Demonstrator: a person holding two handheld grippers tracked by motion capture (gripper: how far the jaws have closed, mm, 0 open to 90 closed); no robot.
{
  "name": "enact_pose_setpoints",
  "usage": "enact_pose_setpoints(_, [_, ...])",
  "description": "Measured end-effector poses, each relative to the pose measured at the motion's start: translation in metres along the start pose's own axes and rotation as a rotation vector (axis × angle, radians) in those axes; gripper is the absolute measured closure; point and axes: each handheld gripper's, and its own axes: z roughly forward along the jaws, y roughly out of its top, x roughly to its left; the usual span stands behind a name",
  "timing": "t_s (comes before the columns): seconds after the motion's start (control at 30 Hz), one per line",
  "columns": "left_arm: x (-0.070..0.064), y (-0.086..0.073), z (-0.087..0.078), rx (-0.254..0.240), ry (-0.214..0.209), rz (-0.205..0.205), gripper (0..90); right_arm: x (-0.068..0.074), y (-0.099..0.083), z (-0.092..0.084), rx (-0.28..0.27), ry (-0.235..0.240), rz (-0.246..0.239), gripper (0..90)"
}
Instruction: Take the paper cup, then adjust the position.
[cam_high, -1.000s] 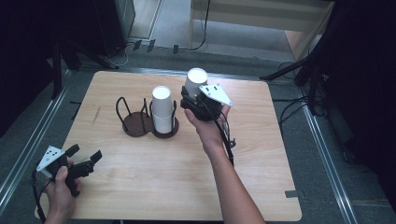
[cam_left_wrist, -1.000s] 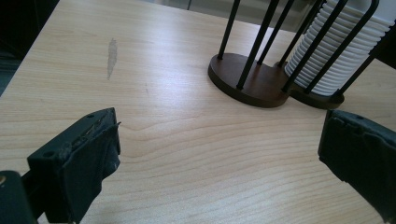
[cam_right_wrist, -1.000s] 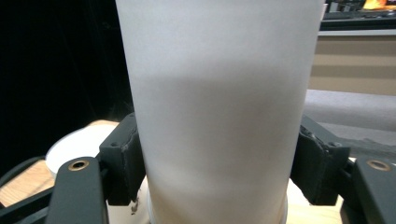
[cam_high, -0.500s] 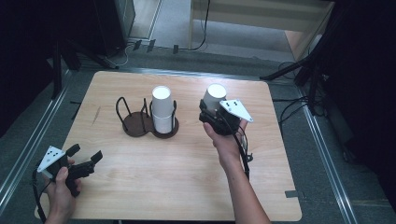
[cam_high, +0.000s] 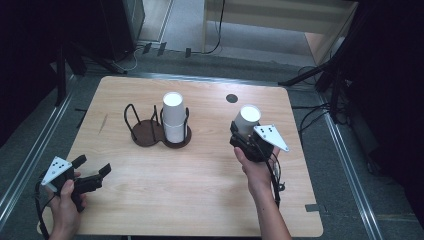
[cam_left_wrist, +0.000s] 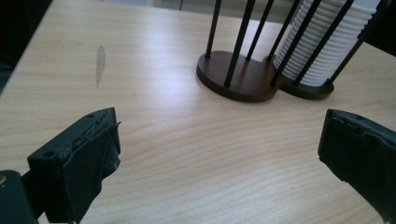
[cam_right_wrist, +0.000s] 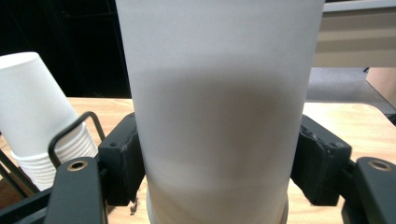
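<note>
White paper cup (cam_high: 248, 119), turned upside down, sits between the jaws of the right gripper (cam_high: 245, 136), and both pads press on its sides, so it is held firmly. It is over the right part of the wooden table (cam_high: 200, 200), well apart from the stack of cups (cam_high: 173, 117) in the dark wire holder (cam_high: 150, 131). At the near left corner, the left gripper (cam_high: 96, 175) has its jaws wide apart with nothing between them.
</note>
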Motion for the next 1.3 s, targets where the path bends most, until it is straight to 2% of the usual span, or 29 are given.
enact_pose_setpoints(0.07, [-0.002, 0.002, 0.000, -0.019, -0.005, -0.011, 0.7, -0.002, -0.002, -0.001, 0.000, -0.004, 0.000, 28.1])
enact_pose_setpoints(0.13, [-0.006, 0.006, 0.001, -0.011, -0.008, 0.005, 8.1, -0.008, -0.007, -0.004, 0.005, -0.014, 0.009, 28.1])
enact_pose_setpoints(0.37, [-0.022, 0.018, 0.006, 0.016, -0.039, 0.028, 8.1, -0.016, -0.015, -0.012, 0.011, -0.024, 0.007, 28.1])
enact_pose_setpoints(0.4, [-0.030, 0.021, 0.008, 0.034, -0.069, 0.033, 7.4, -0.018, -0.017, -0.014, 0.012, -0.028, -0.001, 28.1])
enact_pose_setpoints(0.43, [-0.030, 0.021, 0.008, 0.034, -0.069, 0.033, 4.4, -0.018, -0.017, -0.014, 0.012, -0.028, -0.001, 28.1])
enact_pose_setpoints(0.47, [-0.034, 0.022, 0.010, 0.042, -0.113, 0.025, 4.4, -0.019, -0.017, -0.016, 0.012, -0.031, -0.002, 28.1])
enact_pose_setpoints(0.5, [-0.037, 0.024, 0.012, 0.046, -0.127, 0.023, 0.0, -0.020, -0.018, -0.018, 0.010, -0.033, -0.010, 28.2])
enact_pose_setpoints(0.63, [-0.043, 0.027, 0.019, 0.077, -0.114, 0.039, 0.0, -0.022, -0.019, -0.021, 0.009, -0.025, -0.024, 28.2])
enact_pose_setpoints(0.73, [-0.047, 0.030, 0.024, 0.084, -0.122, 0.036, 0.0, -0.022, -0.021, -0.022, 0.015, -0.015, -0.025, 28.2])
enact_pose_setpoints(0.93, [-0.068, 0.040, 0.035, 0.081, -0.143, 0.070, 0.0, -0.018, -0.025, -0.026, 0.010, 0.003, -0.046, 28.4])
enact_pose_setpoints(1.2, [-0.103, 0.050, 0.054, 0.075, -0.209, 0.109, 0.0, -0.013, -0.033, -0.026, 0.021, 0.014, -0.057, 28.7])
enact_pose_setpoints(1.3, [-0.113, 0.055, 0.059, 0.065, -0.233, 0.106, 0.0, -0.012, -0.036, -0.026, 0.028, 0.017, -0.059, 28.7])
